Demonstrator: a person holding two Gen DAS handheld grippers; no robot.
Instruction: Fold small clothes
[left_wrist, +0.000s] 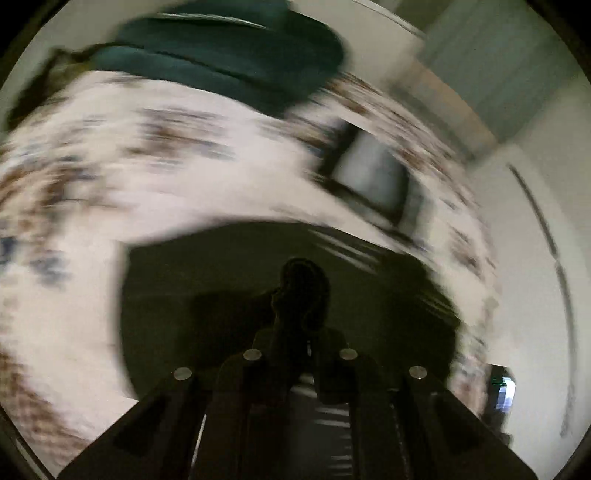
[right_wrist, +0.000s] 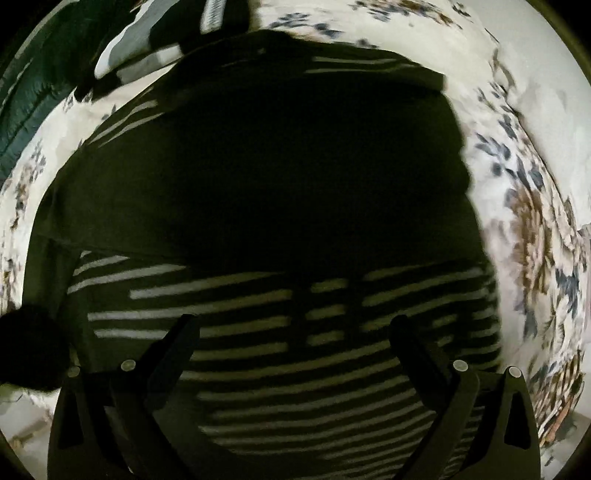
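A dark garment with thin white stripes lies spread on a floral bedsheet and fills the right wrist view. My right gripper is open just above its striped part, fingers wide apart. In the blurred left wrist view my left gripper is shut on a bunched fold of the same dark striped garment, which hangs over the sheet.
A dark green garment lies at the far side of the bed, also seen in the right wrist view. A grey and black folded item rests on the sheet, also showing in the right wrist view. Pale wall at right.
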